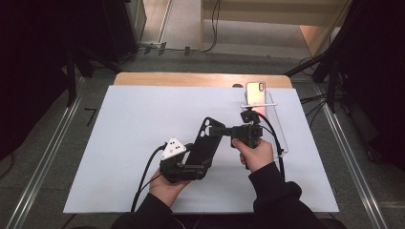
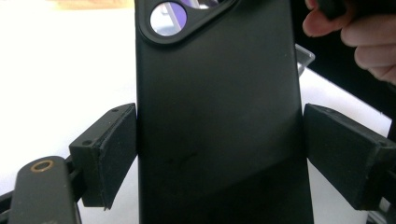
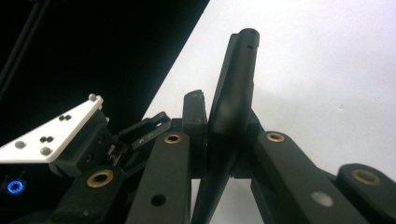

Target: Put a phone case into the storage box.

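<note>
Black phone case (image 2: pixel 219 121), upright at centre, back facing the camera; camera cutout with a round reflective opening at 12 o'clock. Left gripper (image 2: pixel 219 158): black padded jaws at 9 and 3 o'clock, pressed against the case's long edges. White worktop (image 2: pixel 60 70) behind. Person's hand (image 2: pixel 359 42) at 2 o'clock.

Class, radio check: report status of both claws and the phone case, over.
Left claw shut across black phone case. Right claw shut on its edge. Phone on clear stand beyond; nothing between.
</note>
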A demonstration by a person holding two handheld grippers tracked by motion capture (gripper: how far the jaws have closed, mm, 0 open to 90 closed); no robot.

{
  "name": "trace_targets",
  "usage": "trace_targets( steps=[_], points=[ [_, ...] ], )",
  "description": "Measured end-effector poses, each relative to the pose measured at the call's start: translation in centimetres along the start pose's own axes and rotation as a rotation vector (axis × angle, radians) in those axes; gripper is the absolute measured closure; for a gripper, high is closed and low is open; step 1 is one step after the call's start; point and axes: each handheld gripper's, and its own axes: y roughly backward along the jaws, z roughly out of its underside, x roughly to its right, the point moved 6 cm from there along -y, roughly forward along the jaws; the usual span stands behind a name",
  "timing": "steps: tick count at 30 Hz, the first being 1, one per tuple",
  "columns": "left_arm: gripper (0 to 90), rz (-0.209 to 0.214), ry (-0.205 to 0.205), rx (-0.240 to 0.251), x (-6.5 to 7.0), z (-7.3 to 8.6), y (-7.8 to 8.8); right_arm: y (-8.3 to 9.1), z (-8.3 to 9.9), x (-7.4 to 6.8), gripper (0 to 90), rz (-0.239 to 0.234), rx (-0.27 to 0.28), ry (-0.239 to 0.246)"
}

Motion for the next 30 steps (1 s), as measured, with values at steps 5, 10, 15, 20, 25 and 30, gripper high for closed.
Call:
trace_targets(
  steps=[5,10,15,20,25,30],
  points=[
    [12.4,0.017,-0.001,-0.008,0.1,-0.3,0.0,0.2,-0.1,-0.6,78.1,-0.002,0.001,0.028],
    [7.7,0.014,0.04,-0.059,-0.2,-0.2,-0.2,0.5,-0.2,-0.6,78.1,0.021,0.005,0.047],
    [7.7,0.02,0.035,-0.106,-0.5,-0.1,-0.1,0.9,-0.4,-0.3,78.1,0.054,0.015,0.065],
    [7.9,0.055,0.069,-0.154,-0.7,-0.1,0.0,1.0,-0.3,-0.2,78.1,0.132,0.026,0.116],
    [8.2,0.052,0.063,-0.18,-1.1,-0.3,0.2,1.0,-0.2,-0.4,78.0,0.198,0.018,0.183],
    [13.4,0.055,0.051,-0.199,-1.5,-0.8,0.6,0.8,0.1,-0.7,78.0,0.267,0.001,0.284]
  ],
)
